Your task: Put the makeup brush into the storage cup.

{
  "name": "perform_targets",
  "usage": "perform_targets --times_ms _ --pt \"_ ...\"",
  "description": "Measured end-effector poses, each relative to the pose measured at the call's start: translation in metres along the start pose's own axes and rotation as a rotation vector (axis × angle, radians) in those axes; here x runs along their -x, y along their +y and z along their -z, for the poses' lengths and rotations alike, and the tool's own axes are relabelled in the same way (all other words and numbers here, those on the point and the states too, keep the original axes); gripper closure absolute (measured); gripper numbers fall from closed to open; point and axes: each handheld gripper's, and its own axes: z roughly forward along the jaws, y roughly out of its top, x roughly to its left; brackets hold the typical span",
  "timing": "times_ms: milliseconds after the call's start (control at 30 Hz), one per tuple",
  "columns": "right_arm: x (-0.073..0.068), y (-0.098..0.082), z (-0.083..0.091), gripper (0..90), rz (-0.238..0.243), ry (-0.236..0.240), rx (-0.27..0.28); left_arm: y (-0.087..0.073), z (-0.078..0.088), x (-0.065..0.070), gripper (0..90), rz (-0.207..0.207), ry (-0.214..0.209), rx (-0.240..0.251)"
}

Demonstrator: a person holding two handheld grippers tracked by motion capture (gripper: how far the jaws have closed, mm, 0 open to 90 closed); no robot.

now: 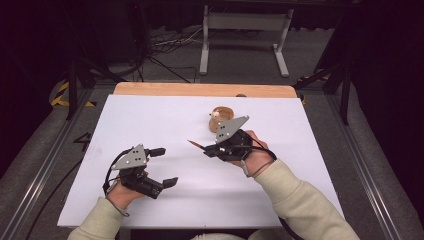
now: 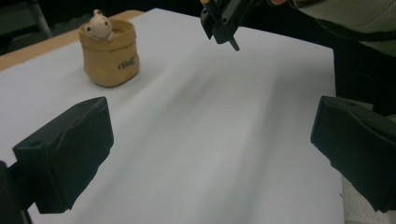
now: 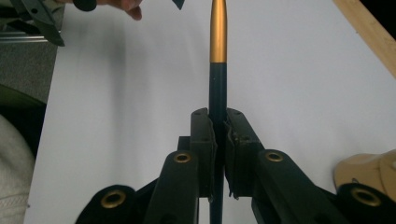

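1. Dark floor, loose cables [image 1: 165,47] and a white frame [image 1: 245,30] lie beyond the table; we see a wooden strip [image 1: 205,90] along its far edge and a white sheet [image 1: 165,125] covering the rest.
2. We see the left gripper [image 1: 161,167] low on the left of the sheet in the high view, held in the person's left hand [image 1: 120,192]; its jaws stand wide apart with nothing between them, and in the left gripper view bare sheet shows between the two black pads [image 2: 70,154].
3. We see the right gripper [image 1: 207,150] near the middle of the sheet, held in the right hand [image 1: 257,157]; its jaws are clamped on a pen [image 3: 217,70], dark at the gripped end and gold toward the tip.
4. In the high view the pen [image 1: 195,144] points left from the jaws toward the left gripper; we think it is lifted off the sheet, but the angle leaves that unsure.
5. We see a small tan pot [image 2: 109,56] upright on the sheet toward the far edge, just behind the right gripper in the high view; a pale little figure [image 2: 99,25] pokes out of its top, and dark lettering on its side is too small to read.
6. Both pale sleeves [image 1: 305,200] come in from the bottom edge; the two grippers are well apart.
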Motion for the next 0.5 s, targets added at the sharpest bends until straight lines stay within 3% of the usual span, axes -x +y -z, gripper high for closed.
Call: perform_targets --times_ms 300,500 --pt "0.015 -0.003 0.002 83.2 -0.082 -0.052 0.129 -0.008 -0.005 -0.003 0.2 0.021 0.038 -0.019" --pt "0.025 -0.003 0.004 83.2 -0.144 -0.130 0.218 -0.011 -0.008 -0.005 0.3 0.025 0.042 -0.009"
